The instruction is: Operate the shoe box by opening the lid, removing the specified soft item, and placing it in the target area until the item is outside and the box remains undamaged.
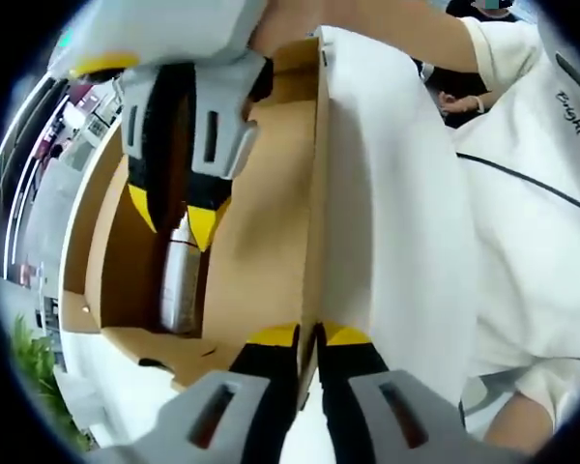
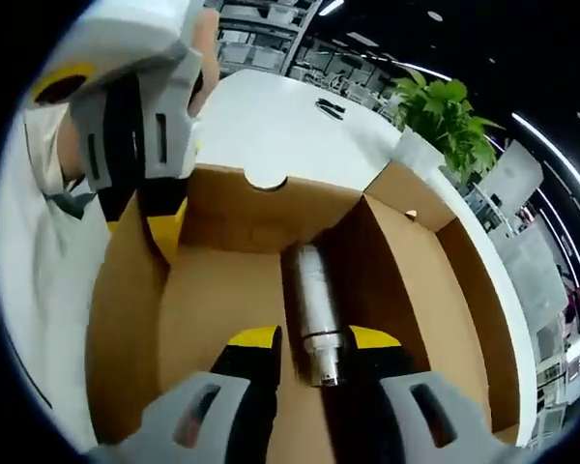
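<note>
The brown corrugated cardboard shoe box (image 2: 213, 319) sits open on the smooth white table (image 2: 290, 126), lid flap out of the way, matte walls and a half-moon finger notch cut in its far edge. Inside, against an inner cardboard partition, lies a slim silver cylindrical bottle with a white label band (image 2: 314, 304); it looks hard and metallic, glossy along its length.

In the left gripper view, the left gripper (image 1: 307, 340) is clamped on the thin side wall of the box, its black jaws with yellow tips pressed together on the cardboard edge. To the right of that wall hangs a person's soft white shirt (image 1: 522, 242) with dark lettering.

In the same view the right gripper (image 1: 179, 217) reaches down into the box, yellow tips on either side of the bottle's top.

In the right gripper view, its jaws stand spread with the bottle's neck end lying between them; whether the pads touch it I cannot tell. Further right, beyond the table, a leafy green potted plant (image 2: 445, 116) stands in a pale planter.
</note>
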`<action>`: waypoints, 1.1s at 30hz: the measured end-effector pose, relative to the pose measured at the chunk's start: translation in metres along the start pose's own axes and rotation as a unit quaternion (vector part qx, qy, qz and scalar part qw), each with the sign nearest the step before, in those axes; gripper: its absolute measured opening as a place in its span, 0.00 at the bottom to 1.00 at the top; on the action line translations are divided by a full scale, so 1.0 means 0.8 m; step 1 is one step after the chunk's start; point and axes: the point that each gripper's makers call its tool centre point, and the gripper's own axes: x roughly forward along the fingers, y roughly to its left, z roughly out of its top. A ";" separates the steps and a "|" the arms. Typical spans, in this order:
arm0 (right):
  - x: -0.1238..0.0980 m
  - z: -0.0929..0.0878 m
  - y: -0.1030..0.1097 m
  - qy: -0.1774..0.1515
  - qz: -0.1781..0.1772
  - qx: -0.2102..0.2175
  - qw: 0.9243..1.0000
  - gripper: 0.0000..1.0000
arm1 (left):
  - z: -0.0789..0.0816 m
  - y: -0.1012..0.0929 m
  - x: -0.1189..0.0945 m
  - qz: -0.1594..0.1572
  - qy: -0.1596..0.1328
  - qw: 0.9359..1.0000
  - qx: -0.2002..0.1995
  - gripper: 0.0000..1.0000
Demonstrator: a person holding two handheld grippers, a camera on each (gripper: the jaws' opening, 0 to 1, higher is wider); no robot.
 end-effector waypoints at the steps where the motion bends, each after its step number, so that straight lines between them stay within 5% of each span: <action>1: 0.001 -0.003 0.001 0.004 0.001 -0.001 1.000 0.26 | 0.000 0.000 0.000 0.000 0.000 1.000 -0.001 0.07; 15: 0.007 -0.036 0.009 0.050 0.024 0.015 0.998 0.20 | 0.001 0.000 0.000 0.002 -0.001 1.000 -0.003 0.07; 33: -0.004 -0.060 0.030 0.047 0.062 0.068 0.995 0.20 | 0.000 0.000 -0.001 0.001 -0.004 1.000 0.000 0.07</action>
